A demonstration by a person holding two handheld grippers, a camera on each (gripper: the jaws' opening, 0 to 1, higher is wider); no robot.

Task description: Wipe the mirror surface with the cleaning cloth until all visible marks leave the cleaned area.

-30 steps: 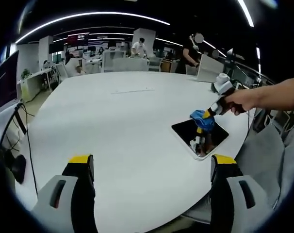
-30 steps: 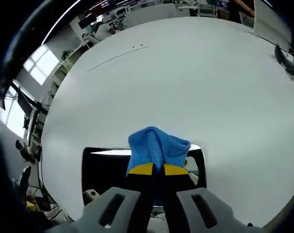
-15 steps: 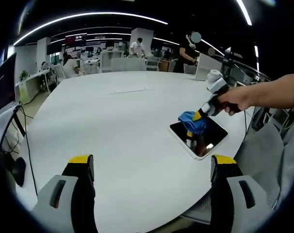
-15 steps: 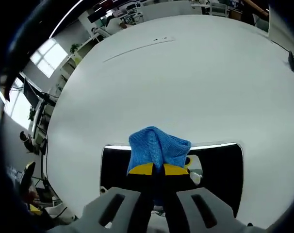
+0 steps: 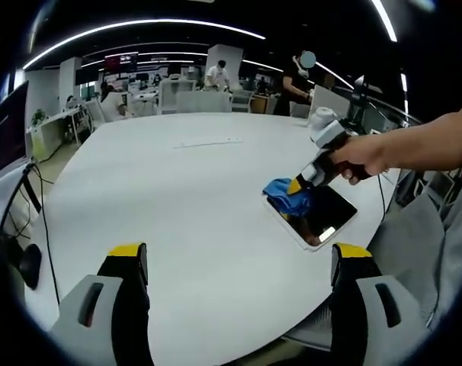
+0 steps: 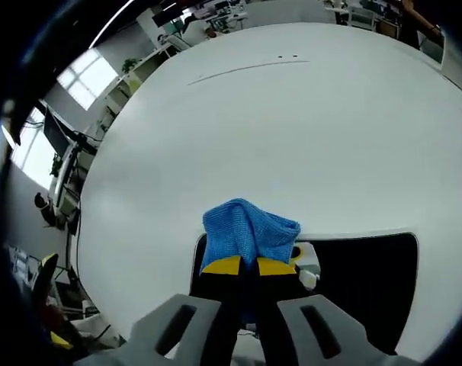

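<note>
though i work both tools from afar, only one is loaded, so i list them left to right across the table (image 5: 178,198).

left tool (image 5: 235,267): jaws spread wide, holding nothing, raised over the near edge of the white table and well apart from the work.

cleaning cloth (image 6: 248,232): blue, knitted, bunched into a soft wad. i judge it light and limp, likely to fold or drag rather than push, so it wants a firm pinch low on the bunch with the loose bulk left forward as the wiping face. it sits at the left end of the mirror, part over the rim, touching the glass as far as i can tell.

right tool (image 6: 242,265): jaws drawn together on the cloth, yellow tips nearly meeting; in the left gripper view a hand (image 5: 358,158) carries it.

mirror (image 5: 316,216): flat, dark, white-framed, lying near the table's right edge. i judge it rigid, slick and breakable, prone to skate under sideways strokes; press lightly, or steady the frame, never the glass.
</note>
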